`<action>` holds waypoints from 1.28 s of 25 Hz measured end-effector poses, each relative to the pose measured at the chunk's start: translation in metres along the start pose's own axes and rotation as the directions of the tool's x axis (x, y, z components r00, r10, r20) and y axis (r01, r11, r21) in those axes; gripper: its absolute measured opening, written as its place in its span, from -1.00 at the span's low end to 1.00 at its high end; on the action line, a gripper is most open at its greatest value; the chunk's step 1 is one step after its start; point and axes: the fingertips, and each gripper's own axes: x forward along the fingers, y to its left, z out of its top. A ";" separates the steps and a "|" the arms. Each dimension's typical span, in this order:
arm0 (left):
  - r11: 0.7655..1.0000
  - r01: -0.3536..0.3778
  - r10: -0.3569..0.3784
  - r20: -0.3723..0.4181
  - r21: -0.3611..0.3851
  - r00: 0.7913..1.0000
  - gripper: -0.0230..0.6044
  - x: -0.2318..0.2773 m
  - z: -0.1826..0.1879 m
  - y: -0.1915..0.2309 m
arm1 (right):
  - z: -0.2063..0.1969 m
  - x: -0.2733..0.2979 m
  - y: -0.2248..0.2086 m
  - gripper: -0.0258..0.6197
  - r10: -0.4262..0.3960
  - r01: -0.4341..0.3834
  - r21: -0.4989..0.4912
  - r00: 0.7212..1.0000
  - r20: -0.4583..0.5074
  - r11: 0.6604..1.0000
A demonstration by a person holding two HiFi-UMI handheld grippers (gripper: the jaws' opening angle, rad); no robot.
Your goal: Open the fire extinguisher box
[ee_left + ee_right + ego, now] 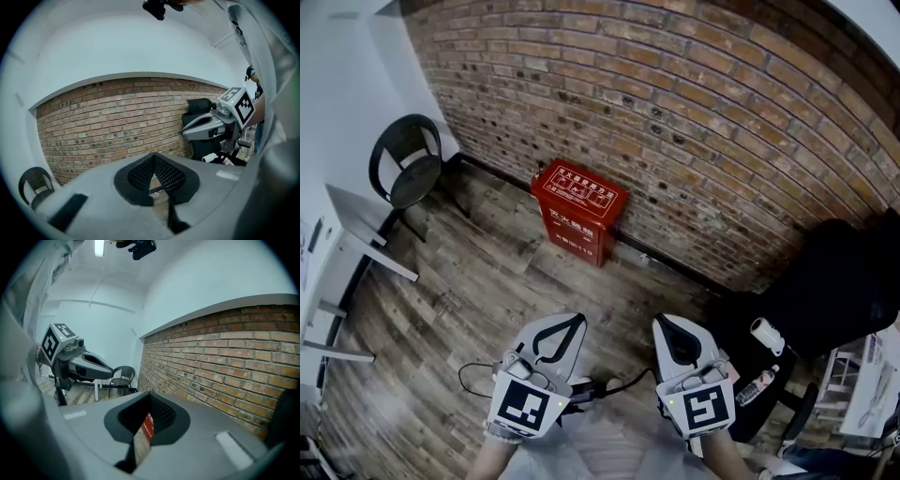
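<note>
Left gripper (pixel 570 322) and right gripper (pixel 668 324) both pressed together, pinching nothing. Well ahead of both tips, on the floor against the brick wall (pixel 694 103): red fire extinguisher box (pixel 579 211), apparently closed. Probably rigid, smooth and slippery, with a light hinged top; best hooked under the top's front edge.
</note>
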 end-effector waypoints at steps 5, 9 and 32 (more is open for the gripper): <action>1.000 -0.002 0.002 0.008 0.011 1.000 -0.93 -0.003 0.002 0.004 | -0.001 0.002 0.001 -0.90 -0.010 0.010 0.007 1.000 -0.016 1.000; 1.000 -0.010 0.010 0.015 0.029 1.000 -0.93 -0.009 0.003 0.009 | 0.001 0.005 0.006 -0.90 -0.011 0.011 0.006 1.000 -0.012 1.000; 0.998 -0.036 0.031 0.078 0.057 0.996 -0.93 -0.063 -0.002 0.040 | 0.015 0.003 0.050 -0.90 -0.073 0.072 -0.058 0.997 -0.010 0.996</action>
